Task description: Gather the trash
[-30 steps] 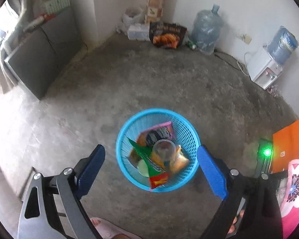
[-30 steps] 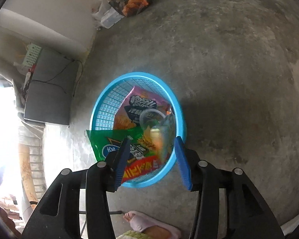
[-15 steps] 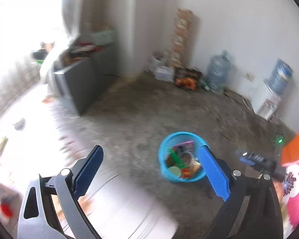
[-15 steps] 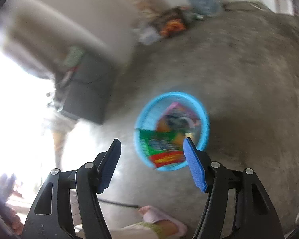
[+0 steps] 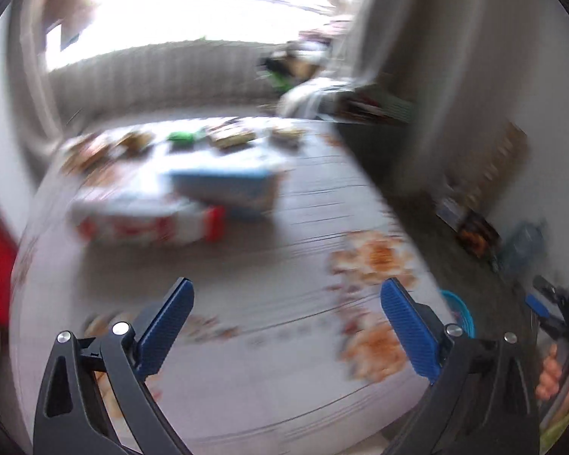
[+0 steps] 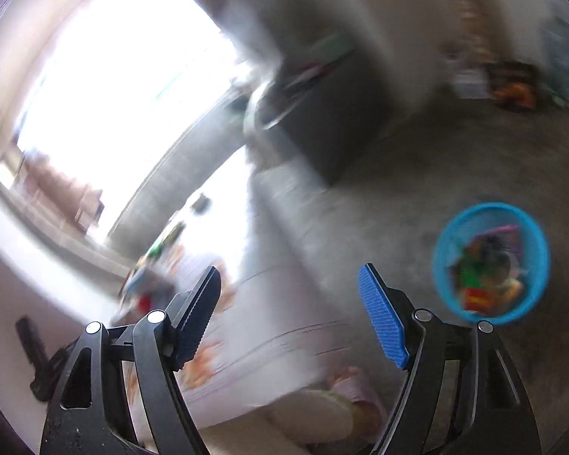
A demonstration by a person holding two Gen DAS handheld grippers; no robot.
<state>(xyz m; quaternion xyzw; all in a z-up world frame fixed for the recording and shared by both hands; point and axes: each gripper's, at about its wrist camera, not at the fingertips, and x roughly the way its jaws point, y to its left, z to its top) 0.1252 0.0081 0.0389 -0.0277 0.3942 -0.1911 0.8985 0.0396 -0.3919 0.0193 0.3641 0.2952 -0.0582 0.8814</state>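
**Blurred swing toward the table risks a bad grab**

Both grippers are spread wide and empty; the right gripper [image 6: 288, 314] has just been opening, the left gripper [image 5: 284, 326] too. The basket [image 6: 489, 261] of trash sits on the floor beside the table [image 5: 246, 379]. Boxes [image 5: 223, 185] near the table's far edge are smeared (identity unclear); a hurried reach could knock them off.
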